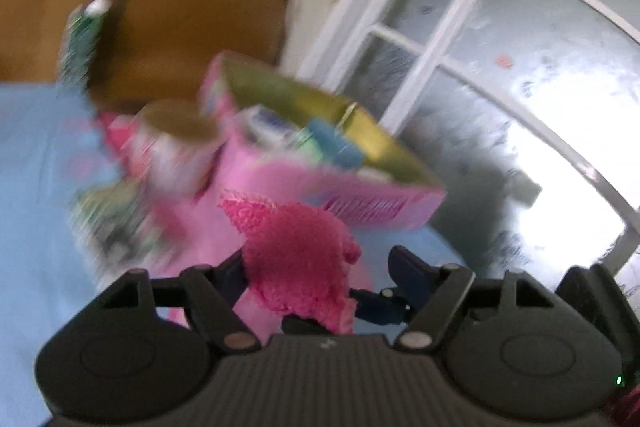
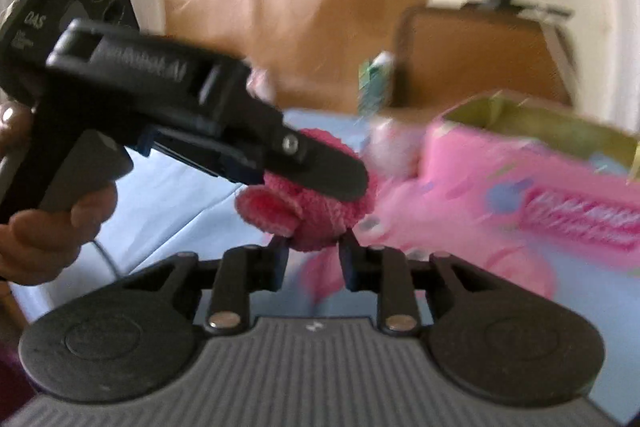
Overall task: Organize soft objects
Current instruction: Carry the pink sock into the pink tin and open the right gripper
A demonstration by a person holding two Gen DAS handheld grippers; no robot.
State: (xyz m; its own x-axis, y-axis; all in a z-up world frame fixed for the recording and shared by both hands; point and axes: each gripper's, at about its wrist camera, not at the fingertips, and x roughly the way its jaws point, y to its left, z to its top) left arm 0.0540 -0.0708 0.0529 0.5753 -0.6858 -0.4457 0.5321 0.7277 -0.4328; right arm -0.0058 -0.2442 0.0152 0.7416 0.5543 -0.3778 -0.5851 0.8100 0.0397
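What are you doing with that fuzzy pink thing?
A person is holding a gripper in each hand, and both are on the same fuzzy pink cloth. The right gripper pinches it from below, and the left gripper reaches in from the side to grab it too. Behind them, on the blue sheet, sits an open pink box with things already inside.

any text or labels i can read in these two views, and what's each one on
"DAS": on the rear plate of the left gripper, seen in the right wrist view.
Smaller print under it and raised lettering on the gripper's body: too blurred to read.
Lettering on the pink box: too blurred to read.
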